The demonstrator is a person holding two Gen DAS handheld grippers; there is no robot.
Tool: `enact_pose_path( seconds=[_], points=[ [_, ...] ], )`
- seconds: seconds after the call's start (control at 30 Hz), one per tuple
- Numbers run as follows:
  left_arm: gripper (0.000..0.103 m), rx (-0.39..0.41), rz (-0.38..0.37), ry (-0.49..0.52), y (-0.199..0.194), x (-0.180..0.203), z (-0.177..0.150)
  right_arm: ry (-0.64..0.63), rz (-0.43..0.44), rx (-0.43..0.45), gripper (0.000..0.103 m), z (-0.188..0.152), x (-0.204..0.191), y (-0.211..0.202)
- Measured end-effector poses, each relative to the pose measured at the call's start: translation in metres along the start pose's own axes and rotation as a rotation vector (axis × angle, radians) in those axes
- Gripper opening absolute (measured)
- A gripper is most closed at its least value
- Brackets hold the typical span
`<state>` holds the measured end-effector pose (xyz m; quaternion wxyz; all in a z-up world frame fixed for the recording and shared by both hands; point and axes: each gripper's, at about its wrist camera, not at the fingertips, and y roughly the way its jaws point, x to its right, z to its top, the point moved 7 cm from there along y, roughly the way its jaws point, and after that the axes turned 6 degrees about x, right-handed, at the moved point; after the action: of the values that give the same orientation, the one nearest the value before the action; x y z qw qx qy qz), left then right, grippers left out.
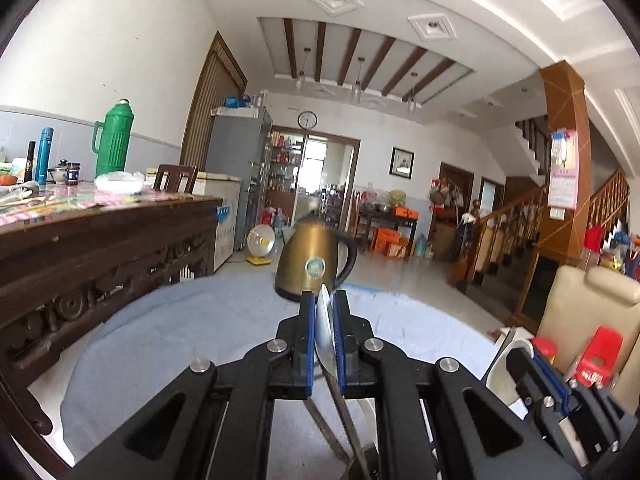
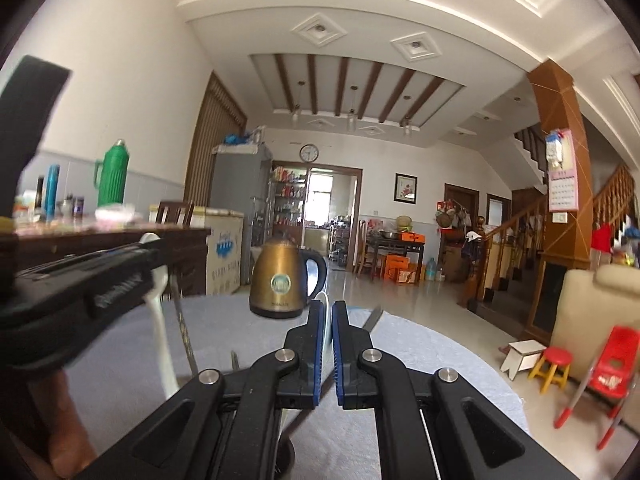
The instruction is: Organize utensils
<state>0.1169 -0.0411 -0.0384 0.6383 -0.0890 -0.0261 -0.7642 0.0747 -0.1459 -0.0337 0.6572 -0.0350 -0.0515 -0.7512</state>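
My left gripper is shut on a metal spoon; the bowl stands up between the blue pads and the handle runs down below. My right gripper is shut on a white spoon, its bowl edge showing between the pads. In the right wrist view the left gripper appears at left, with a white spoon and a thin metal utensil hanging by it. In the left wrist view the right gripper's body shows at lower right with a white spoon. Both are above a round table with grey-blue cloth.
A brass electric kettle stands at the table's far edge, just beyond both grippers. A dark wooden sideboard with a green thermos and bottles is at left. A beige chair and red child's chair are at right.
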Motion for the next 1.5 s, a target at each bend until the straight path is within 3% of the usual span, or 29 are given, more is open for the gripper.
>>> enact_pose_path(
  seconds=[0.37,0.4,0.43,0.47,0.5,0.53,0.7,0.97,1.1,1.2,1.3,1.43,1.5],
  points=[
    [0.011,-0.046,-0.052,0.116,-0.022,0.01,-0.026,0.021,0.099,-0.128,0.006,-0.034,0.01,-0.014],
    [0.012,-0.056,-0.061,0.131,-0.025,0.011,-0.028,0.033,0.11,-0.134,0.01,-0.033,0.012,-0.015],
    [0.017,-0.061,-0.072,0.142,-0.029,0.013,-0.028,0.049,0.114,-0.136,0.02,-0.031,0.015,-0.016],
    [0.03,-0.062,-0.079,0.148,-0.033,0.014,-0.028,0.069,0.115,-0.137,0.026,-0.028,0.021,-0.019],
    [0.038,-0.057,-0.08,0.153,-0.038,0.014,-0.025,0.092,0.114,-0.135,0.04,-0.025,0.026,-0.021],
    [0.046,-0.04,-0.069,0.159,-0.043,0.012,-0.021,0.113,0.108,-0.127,0.045,-0.021,0.031,-0.024],
    [0.053,0.0,-0.016,0.14,-0.051,-0.008,-0.006,0.202,0.032,-0.119,0.045,-0.013,0.064,-0.023],
    [0.054,-0.084,0.084,0.028,-0.034,-0.061,-0.009,0.402,-0.055,-0.261,0.045,-0.041,0.121,-0.005],
    [0.058,-0.245,0.082,0.008,-0.009,-0.074,-0.033,0.458,-0.078,-0.3,0.045,-0.054,0.138,-0.005],
    [0.058,-0.503,0.06,-0.071,0.031,-0.082,-0.075,0.462,-0.075,-0.32,0.045,-0.061,0.14,-0.007],
    [0.057,-0.707,0.061,-0.184,0.066,-0.092,-0.114,0.454,-0.063,-0.334,0.045,-0.065,0.134,-0.007],
    [0.055,-0.809,0.046,-0.243,0.096,-0.086,-0.141,0.449,-0.056,-0.348,0.045,-0.07,0.13,-0.006],
    [0.048,-0.846,0.013,-0.234,0.104,-0.073,-0.153,0.454,-0.057,-0.354,0.045,-0.072,0.131,-0.005]
  ],
)
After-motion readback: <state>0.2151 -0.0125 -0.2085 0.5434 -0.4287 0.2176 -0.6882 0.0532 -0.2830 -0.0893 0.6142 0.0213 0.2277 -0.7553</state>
